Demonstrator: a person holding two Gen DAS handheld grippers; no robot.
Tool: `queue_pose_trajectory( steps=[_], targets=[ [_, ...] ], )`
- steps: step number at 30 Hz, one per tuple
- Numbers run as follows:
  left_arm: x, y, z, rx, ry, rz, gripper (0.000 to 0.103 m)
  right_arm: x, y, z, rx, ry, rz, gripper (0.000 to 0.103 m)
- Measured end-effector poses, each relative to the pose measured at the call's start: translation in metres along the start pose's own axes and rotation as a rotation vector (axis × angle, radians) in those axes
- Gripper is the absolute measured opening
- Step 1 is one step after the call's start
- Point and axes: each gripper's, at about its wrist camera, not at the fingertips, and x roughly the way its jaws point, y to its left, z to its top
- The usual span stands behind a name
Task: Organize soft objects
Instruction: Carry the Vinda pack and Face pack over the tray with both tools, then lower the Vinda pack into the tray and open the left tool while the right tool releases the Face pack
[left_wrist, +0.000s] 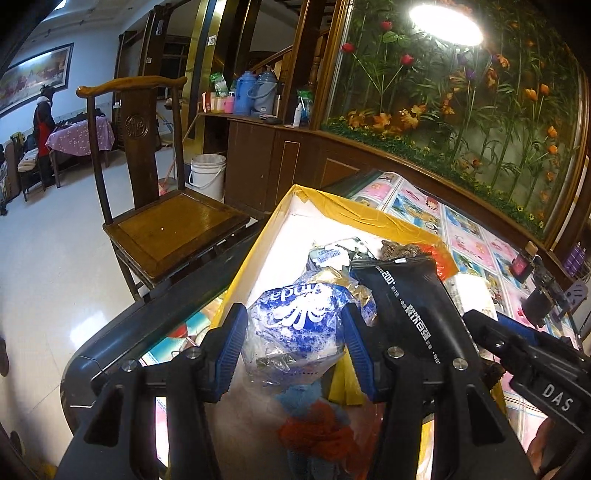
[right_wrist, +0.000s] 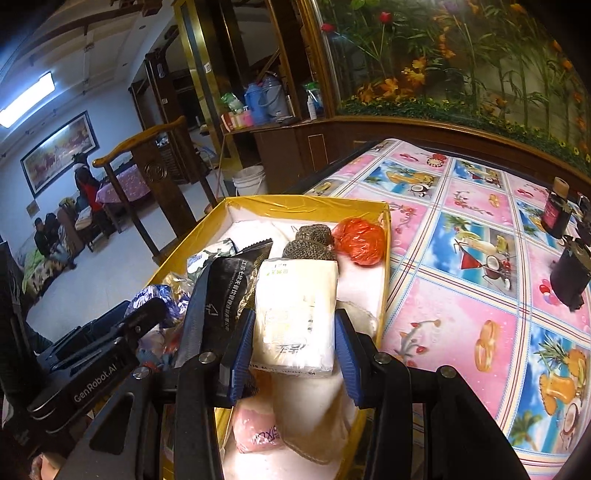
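Note:
A yellow-taped box (left_wrist: 295, 194) (right_wrist: 306, 203) on the table holds several soft items. My left gripper (left_wrist: 293, 339) is shut on a blue-and-white crumpled plastic bag (left_wrist: 295, 317) above the box; that bag also shows in the right wrist view (right_wrist: 155, 295). My right gripper (right_wrist: 293, 345) is shut on a white tissue pack (right_wrist: 295, 314) over the box. A black pouch (left_wrist: 406, 302) (right_wrist: 225, 288) lies between them. A red crumpled bag (right_wrist: 360, 240), a grey knitted item (right_wrist: 312, 240) and a blue-and-orange plush item (left_wrist: 314, 417) lie in the box.
The table has a pink-and-blue patterned cloth (right_wrist: 461, 240) with a dark bottle (right_wrist: 556, 210) and a black object (right_wrist: 570, 273) at the right. A wooden chair (left_wrist: 166, 221) stands left of the table. A white bucket (left_wrist: 207, 175) and a cabinet are behind.

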Motion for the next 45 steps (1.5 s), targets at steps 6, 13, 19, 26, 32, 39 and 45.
queue_pose_trajectory(
  steps=[6, 13, 19, 26, 32, 39, 45],
  targets=[
    [-0.001, 0.000, 0.000, 0.011, -0.009, -0.006, 0.052, 0.009, 0.000, 0.003, 0.006, 0.011, -0.017, 0.046],
    [0.003, -0.002, 0.001, 0.023, 0.001, -0.014, 0.052, 0.016, -0.003, 0.006, 0.014, 0.017, -0.033, 0.046],
    [0.004, -0.005, 0.002, 0.031, 0.008, -0.015, 0.052, 0.017, -0.004, 0.007, 0.018, 0.020, -0.035, 0.046],
    [0.005, -0.005, 0.002, 0.035, 0.013, -0.018, 0.052, 0.018, -0.005, 0.007, 0.016, 0.023, -0.040, 0.046],
    [0.006, -0.006, 0.002, 0.035, 0.014, -0.018, 0.052, 0.018, -0.005, 0.008, 0.016, 0.024, -0.041, 0.046],
    [0.005, -0.006, 0.002, 0.037, 0.013, -0.017, 0.053, 0.018, -0.005, 0.008, 0.012, 0.025, -0.045, 0.046],
    [0.005, -0.006, 0.002, 0.038, 0.014, -0.017, 0.052, 0.020, -0.005, 0.009, 0.004, 0.032, -0.051, 0.046]
  ],
)
